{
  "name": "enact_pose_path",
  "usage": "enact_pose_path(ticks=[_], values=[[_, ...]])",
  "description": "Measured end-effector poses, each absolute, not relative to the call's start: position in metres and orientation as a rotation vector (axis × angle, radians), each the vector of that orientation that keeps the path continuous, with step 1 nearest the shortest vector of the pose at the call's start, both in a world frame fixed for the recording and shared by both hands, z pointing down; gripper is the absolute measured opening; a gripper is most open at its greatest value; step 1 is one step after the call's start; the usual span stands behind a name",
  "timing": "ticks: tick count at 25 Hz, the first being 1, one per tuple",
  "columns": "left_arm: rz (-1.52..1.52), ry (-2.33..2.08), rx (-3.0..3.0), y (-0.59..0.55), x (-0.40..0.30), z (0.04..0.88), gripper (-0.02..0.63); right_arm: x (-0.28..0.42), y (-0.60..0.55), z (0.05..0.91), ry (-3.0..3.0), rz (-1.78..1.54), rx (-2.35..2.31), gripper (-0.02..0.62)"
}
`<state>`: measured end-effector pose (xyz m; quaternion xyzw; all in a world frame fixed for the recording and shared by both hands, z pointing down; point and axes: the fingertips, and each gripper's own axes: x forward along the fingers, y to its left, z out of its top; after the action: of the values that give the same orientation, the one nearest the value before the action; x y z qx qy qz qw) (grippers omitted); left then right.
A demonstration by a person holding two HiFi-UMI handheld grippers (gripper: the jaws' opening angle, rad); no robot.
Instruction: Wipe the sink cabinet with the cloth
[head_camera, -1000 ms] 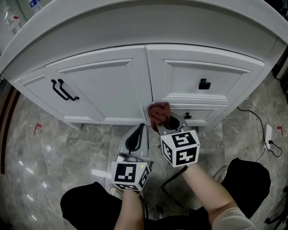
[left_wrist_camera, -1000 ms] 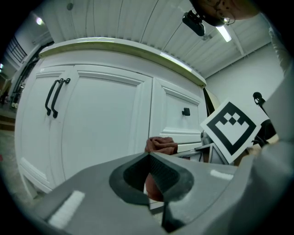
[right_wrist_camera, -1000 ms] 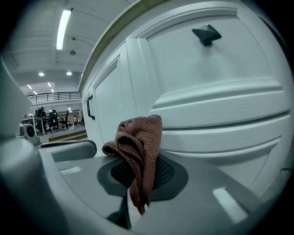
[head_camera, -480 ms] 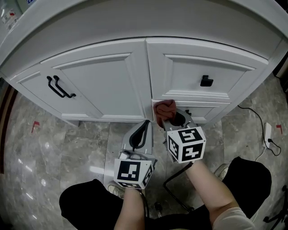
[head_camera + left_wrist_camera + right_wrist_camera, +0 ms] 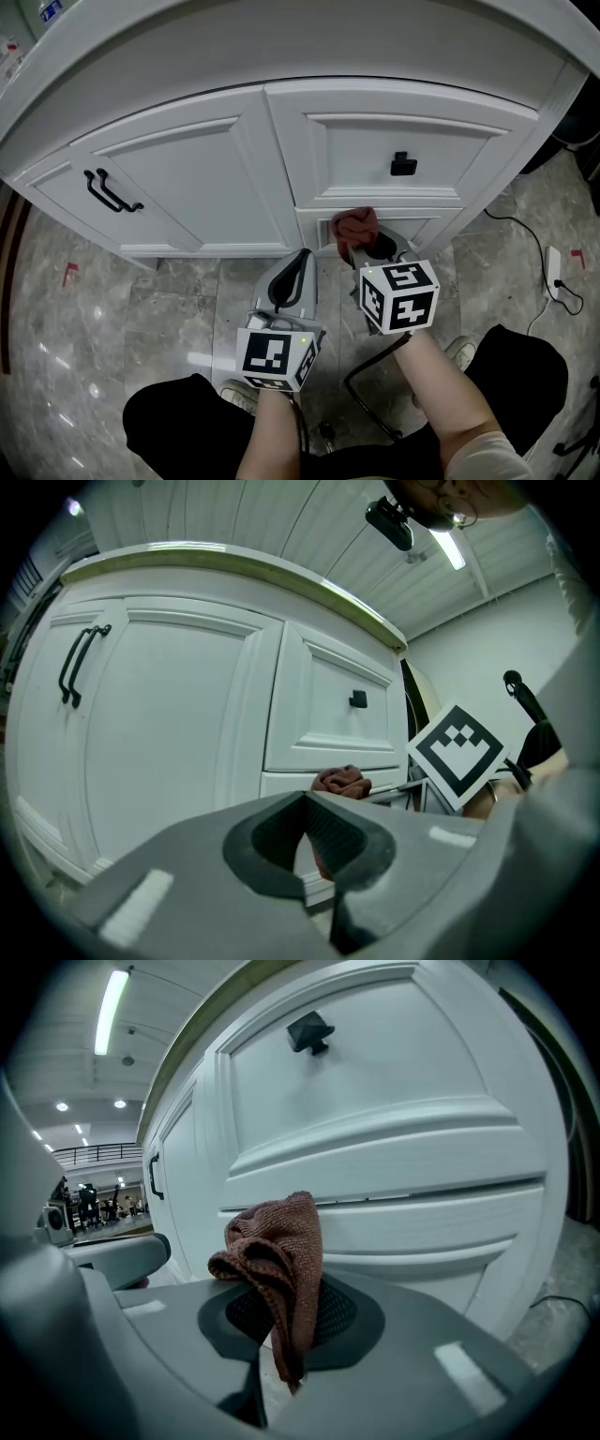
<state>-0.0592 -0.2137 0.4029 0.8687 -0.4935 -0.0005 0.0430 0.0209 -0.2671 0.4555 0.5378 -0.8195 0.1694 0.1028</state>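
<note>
Cloth (image 5: 357, 224) against the sink cabinet (image 5: 187, 178), low on the right
The right tongs (image 5: 367, 249) pinch the reddish cloth bunched, so its wad meets the drawer front (image 5: 427, 228) below the knob (image 5: 403, 165); the left tongs (image 5: 298, 259), pressed together on nothing, hang back, likely to keep clear

Left gripper (image 5: 305, 801) along bottom of frame, grey, jaws together at the tips, nothing between. Beyond the tips: white sink cabinet (image 5: 169, 761), seen from low, looking up. At left, panel door with pair of black bar handles (image 5: 75, 663), upright. At right, drawer front with one black knob (image 5: 358, 699). Curved countertop edge (image 5: 234, 566) above. Reddish-brown cloth (image 5: 339, 780), bunched, against lower drawer front just below the knobbed drawer. Right gripper (image 5: 380, 787) at the cloth, marker cube (image 5: 461, 754) just right of it. Ceiling light strip (image 5: 448, 546) at top right.
</note>
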Motion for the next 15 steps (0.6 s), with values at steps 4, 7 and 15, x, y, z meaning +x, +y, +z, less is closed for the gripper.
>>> enact_pose_path(ticks=[4,7,15], values=[[-0.006,-1.488,2.666,-0.213,-0.048,0.403,0.001,0.043,-0.266,0.459,-2.383,0.528,1.636,0.083],[0.002,-1.463,2.683,-0.211,-0.036,0.405,0.001,0.060,-0.266,0.463,-2.370,0.575,1.666,0.083],[0.032,-1.421,2.702,-0.209,-0.010,0.414,0.000,0.103,-0.262,0.462,-2.314,0.576,1.754,0.083]])
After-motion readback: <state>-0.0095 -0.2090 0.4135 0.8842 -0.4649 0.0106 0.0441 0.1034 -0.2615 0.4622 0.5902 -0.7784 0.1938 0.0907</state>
